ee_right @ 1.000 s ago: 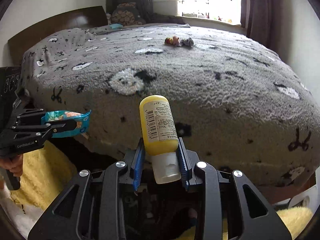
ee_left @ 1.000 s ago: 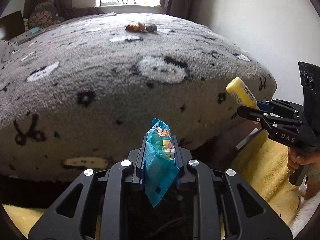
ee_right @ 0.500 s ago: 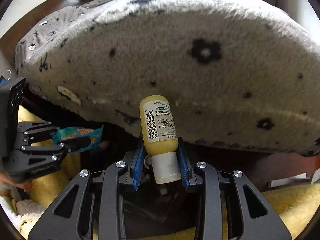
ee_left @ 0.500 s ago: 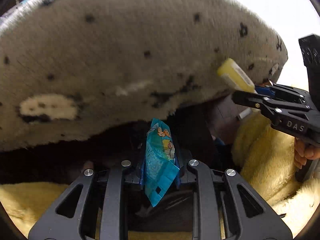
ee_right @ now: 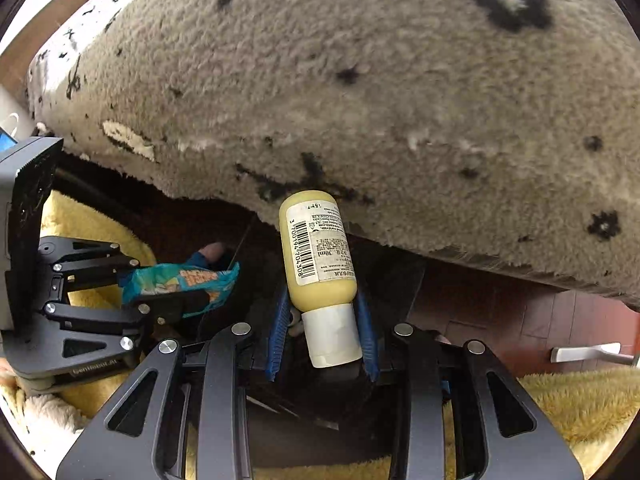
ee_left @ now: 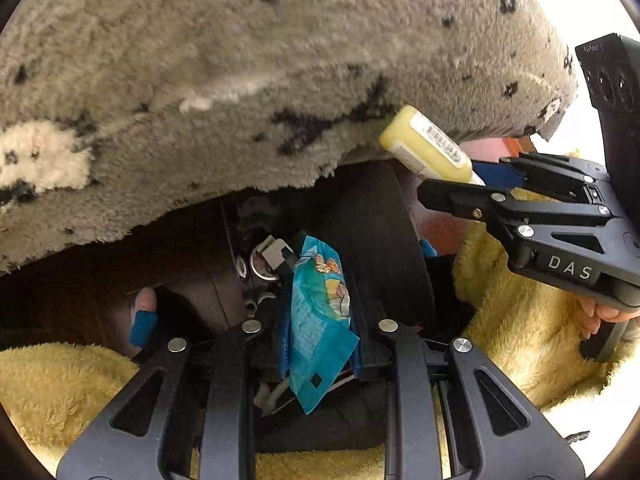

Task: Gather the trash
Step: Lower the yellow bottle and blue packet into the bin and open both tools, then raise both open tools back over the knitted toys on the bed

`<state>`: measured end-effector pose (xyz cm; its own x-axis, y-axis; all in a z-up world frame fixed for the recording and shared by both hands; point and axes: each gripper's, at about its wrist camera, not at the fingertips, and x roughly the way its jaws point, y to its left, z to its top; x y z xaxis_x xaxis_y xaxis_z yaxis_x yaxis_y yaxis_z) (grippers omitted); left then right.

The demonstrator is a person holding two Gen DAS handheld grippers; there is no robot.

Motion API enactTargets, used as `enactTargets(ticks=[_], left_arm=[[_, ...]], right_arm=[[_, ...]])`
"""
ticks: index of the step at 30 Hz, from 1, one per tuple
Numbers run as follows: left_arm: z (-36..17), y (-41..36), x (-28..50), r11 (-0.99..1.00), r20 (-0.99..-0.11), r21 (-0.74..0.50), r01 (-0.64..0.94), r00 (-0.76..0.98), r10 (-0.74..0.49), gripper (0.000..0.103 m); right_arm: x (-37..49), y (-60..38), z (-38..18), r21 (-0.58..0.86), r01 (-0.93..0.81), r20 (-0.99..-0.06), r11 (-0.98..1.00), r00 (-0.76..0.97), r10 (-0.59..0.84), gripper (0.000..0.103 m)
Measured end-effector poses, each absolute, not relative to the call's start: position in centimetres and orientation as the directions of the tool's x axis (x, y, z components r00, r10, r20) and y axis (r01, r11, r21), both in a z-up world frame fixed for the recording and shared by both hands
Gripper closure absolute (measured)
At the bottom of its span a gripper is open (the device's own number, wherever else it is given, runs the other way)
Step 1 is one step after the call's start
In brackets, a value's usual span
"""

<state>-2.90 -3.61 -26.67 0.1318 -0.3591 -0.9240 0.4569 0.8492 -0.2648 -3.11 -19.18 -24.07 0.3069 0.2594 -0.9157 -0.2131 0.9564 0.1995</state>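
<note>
My left gripper [ee_left: 320, 320] is shut on a crinkled blue snack wrapper [ee_left: 318, 320], which stands upright between its pads; the same wrapper [ee_right: 180, 284] shows sideways in the right wrist view, held by that left gripper [ee_right: 192, 292]. My right gripper [ee_right: 324, 320] is shut on a small yellow bottle [ee_right: 316, 248] with a white cap and a barcode label. That bottle [ee_left: 424, 148] and the right gripper [ee_left: 460, 184] appear at the right of the left wrist view. Both grippers point steeply down over a dark round bin [ee_left: 380, 240] below the bed's edge.
A grey fluffy blanket with black and white marks [ee_left: 240, 80] hangs over the bed edge just above both grippers. A yellow fleece [ee_left: 520, 340] lies around the bin. A person's toes [ee_left: 144, 304] show at the left. Red-brown floor tiles [ee_right: 520, 312] lie to the right.
Both grippers have dropped from above the bed top to below its edge and tipped downward. The bin and fleece have come into view. The wrapper and bottle stay gripped.
</note>
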Motion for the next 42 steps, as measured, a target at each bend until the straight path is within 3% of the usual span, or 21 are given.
enactTargets(ticks=[7,10,12,14,25,32,42], left_arm=[[-27.8,-4.7,-2.9,0.846,-0.933,-0.27,0.459,0.093,-0.348,0.079],[-27.8,-4.7,-2.9,0.846,-0.932,-0.272,0.458,0.092,-0.349,0.068],[-27.7,-4.7,-2.8,0.849,-0.933,-0.268,0.455,0.097,-0.346,0.059],[-27.7,-4.6,-2.7,0.852,-0.933,-0.265,0.451,0.102,-0.344,0.055],[-26.7,-3.9,-2.0,0.877,-0.94,-0.21,0.432,0.158,-0.303,0.029],[-21.3,-2.8,-1.8,0.878,-0.898,-0.182,0.443,0.289,-0.332,0.023],[-9.7,-1.2,2.5,0.886,-0.77,-0.1,0.453,0.528,-0.357,0.019]], right_arm=[[-2.7,-18.5,-24.9,0.202,-0.203,-0.921,0.958,0.294,0.256,0.07],[-2.4,-18.9,-24.9,0.209,-0.18,-0.917,0.961,0.305,0.256,0.069],[-2.2,-19.7,-24.6,0.216,-0.16,-0.915,0.963,0.311,0.256,0.06],[-2.1,-20.3,-24.4,0.218,-0.14,-0.912,0.966,0.325,0.252,0.047],[-2.1,-22.0,-23.4,0.237,-0.084,-0.892,0.968,0.376,0.251,0.026],[-2.7,-23.0,-19.1,0.275,-0.098,-0.841,0.957,0.457,0.288,0.025],[1.8,-27.0,-6.5,0.087,-0.108,-0.708,0.99,0.693,0.138,0.02]])
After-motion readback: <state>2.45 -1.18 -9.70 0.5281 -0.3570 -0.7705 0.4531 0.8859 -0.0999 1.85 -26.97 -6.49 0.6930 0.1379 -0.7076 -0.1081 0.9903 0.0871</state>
